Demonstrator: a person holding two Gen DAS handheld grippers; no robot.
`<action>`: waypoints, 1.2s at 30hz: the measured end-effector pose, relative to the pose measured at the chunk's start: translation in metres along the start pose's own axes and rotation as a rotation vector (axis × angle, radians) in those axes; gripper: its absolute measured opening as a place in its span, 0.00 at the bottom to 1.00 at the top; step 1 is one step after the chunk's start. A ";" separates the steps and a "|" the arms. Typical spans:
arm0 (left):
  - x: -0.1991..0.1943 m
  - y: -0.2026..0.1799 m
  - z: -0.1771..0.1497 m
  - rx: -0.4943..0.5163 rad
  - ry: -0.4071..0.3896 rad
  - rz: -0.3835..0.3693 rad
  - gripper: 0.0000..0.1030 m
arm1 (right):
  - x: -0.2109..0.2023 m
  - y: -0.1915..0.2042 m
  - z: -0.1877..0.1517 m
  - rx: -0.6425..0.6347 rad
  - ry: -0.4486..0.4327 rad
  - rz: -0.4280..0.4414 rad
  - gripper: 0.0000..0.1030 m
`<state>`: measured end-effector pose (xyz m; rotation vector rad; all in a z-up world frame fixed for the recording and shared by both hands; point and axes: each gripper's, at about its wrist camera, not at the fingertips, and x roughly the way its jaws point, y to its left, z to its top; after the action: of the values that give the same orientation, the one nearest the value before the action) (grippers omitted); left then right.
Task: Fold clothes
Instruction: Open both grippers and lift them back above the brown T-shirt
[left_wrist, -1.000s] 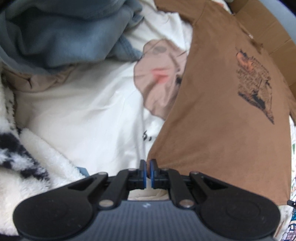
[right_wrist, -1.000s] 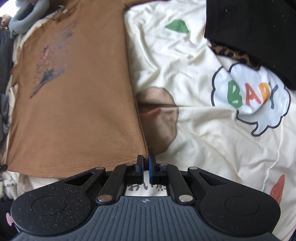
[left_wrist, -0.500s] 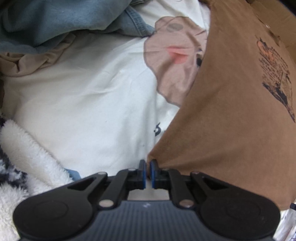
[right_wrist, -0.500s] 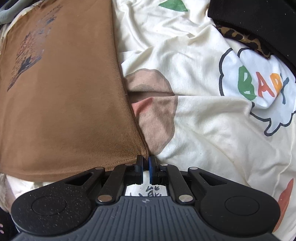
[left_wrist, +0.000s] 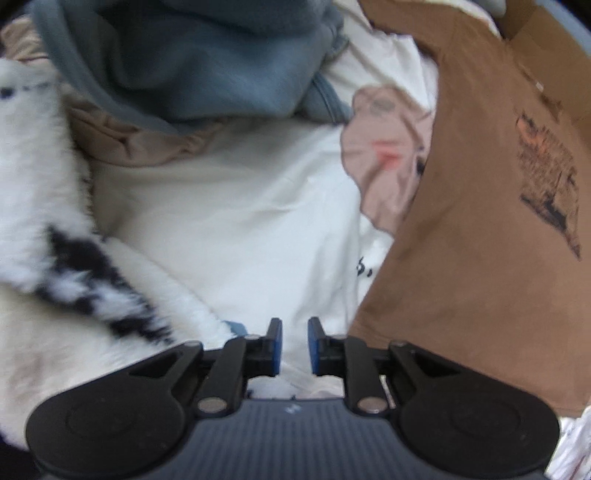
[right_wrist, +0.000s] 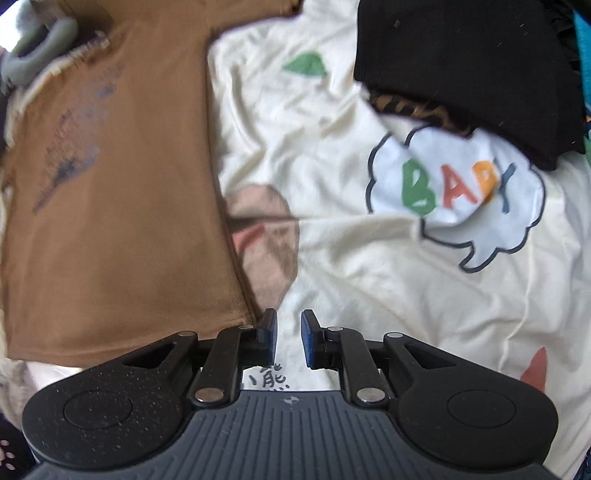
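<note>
On the cream sheet (right_wrist: 369, 277), a smooth brown T-shirt (right_wrist: 110, 221) lies flat.

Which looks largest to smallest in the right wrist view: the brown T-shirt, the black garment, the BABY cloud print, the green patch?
1. brown T-shirt
2. black garment, partly cut off by the frame, so its rank is unsure
3. BABY cloud print
4. green patch

Brown t-shirt (left_wrist: 480, 258), dark blue/orange chest print. Cream sheet (right_wrist: 406, 295) with cartoon prints: green shape, pinkish-tan blob with a red mark, white cloud reading "BABY" in green, red, orange, blue. Black knit garment (right_wrist: 461, 66) over leopard-print fabric (right_wrist: 410, 107). Grey-blue fleece (left_wrist: 192, 55), beige cloth (left_wrist: 140, 144), white fluffy throw (left_wrist: 55, 221) with black patches. Gripper pads (left_wrist: 276, 347) blue.
</note>
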<state>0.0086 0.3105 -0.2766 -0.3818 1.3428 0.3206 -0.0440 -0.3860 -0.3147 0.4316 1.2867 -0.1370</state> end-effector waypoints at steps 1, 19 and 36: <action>-0.008 0.001 0.001 -0.003 -0.007 -0.005 0.19 | -0.008 -0.001 0.001 0.004 -0.014 0.013 0.20; -0.179 -0.030 0.032 0.048 -0.190 -0.049 0.53 | -0.127 -0.018 0.020 0.037 -0.190 0.142 0.43; -0.247 -0.054 0.061 0.129 -0.243 -0.115 0.67 | -0.222 -0.020 0.027 0.058 -0.312 0.158 0.77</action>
<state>0.0369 0.2873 -0.0193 -0.3002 1.0920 0.1775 -0.0894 -0.4457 -0.1028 0.5372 0.9403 -0.1040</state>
